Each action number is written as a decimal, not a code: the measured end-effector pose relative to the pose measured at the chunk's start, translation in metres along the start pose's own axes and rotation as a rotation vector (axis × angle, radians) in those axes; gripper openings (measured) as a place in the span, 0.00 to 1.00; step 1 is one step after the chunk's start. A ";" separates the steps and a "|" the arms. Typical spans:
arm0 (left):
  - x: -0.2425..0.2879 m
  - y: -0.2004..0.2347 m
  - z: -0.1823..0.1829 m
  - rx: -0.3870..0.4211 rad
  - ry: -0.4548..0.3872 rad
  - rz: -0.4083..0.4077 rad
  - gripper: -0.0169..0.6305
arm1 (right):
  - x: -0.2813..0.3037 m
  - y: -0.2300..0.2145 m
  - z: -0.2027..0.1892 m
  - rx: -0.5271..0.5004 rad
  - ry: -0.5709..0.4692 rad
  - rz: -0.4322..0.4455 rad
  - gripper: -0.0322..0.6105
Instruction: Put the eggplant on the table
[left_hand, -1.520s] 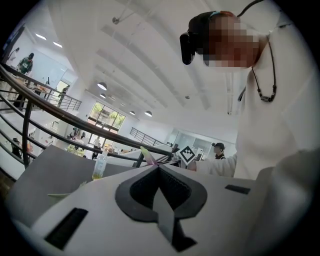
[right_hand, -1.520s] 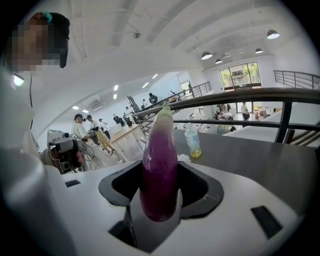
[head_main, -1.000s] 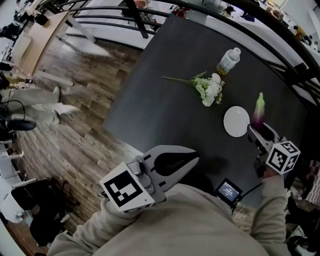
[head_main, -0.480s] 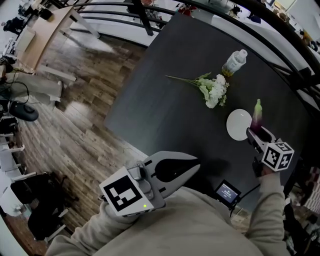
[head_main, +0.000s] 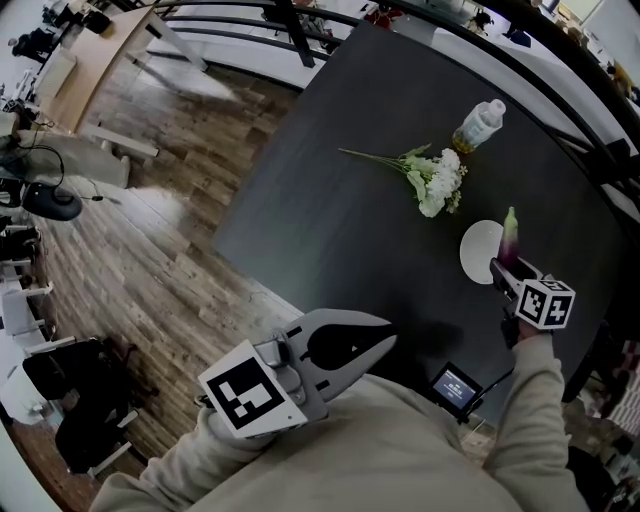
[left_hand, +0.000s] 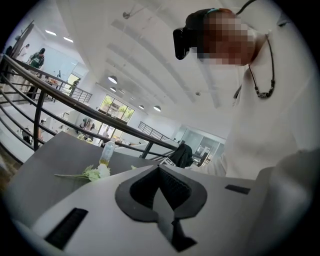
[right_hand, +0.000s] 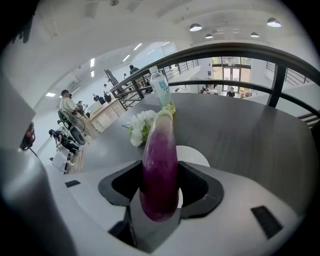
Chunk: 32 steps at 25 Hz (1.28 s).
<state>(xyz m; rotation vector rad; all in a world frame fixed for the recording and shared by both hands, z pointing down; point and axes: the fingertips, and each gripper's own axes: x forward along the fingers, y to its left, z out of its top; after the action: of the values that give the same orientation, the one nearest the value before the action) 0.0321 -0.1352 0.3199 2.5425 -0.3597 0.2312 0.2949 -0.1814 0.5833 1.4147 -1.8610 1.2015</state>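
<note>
A purple eggplant (head_main: 509, 240) with a pale green tip stands upright in my right gripper (head_main: 502, 268), which is shut on its lower end. In the right gripper view the eggplant (right_hand: 160, 170) fills the space between the black pads (right_hand: 200, 185), tip pointing away. It hangs over the dark table (head_main: 340, 200), at the right edge of a small white plate (head_main: 478, 250). My left gripper (head_main: 385, 342) sits near the table's front edge, close to my body, shut with nothing in it; its tips (left_hand: 160, 169) meet in the left gripper view.
A bunch of white flowers (head_main: 435, 182) lies mid-table, with a clear bottle (head_main: 480, 125) beyond it. A small device with a lit screen (head_main: 457, 385) sits at the table's near edge. Black railing runs behind the table; wooden floor lies to the left.
My right gripper has sunk toward the table beside the plate, carrying the eggplant with it. The left gripper has stayed where it was.
</note>
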 end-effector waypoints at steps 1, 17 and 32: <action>0.000 0.000 -0.002 0.010 0.008 0.004 0.03 | 0.003 -0.002 -0.003 -0.003 0.010 -0.005 0.42; -0.007 0.014 -0.009 -0.027 -0.002 0.030 0.03 | 0.045 -0.022 -0.031 -0.057 0.148 -0.067 0.42; -0.016 0.030 -0.014 -0.062 0.016 0.054 0.03 | 0.061 -0.027 -0.045 -0.148 0.247 -0.132 0.42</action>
<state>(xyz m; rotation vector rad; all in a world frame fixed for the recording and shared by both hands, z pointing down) 0.0063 -0.1485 0.3422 2.4709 -0.4233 0.2573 0.2954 -0.1735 0.6634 1.2280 -1.6262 1.0960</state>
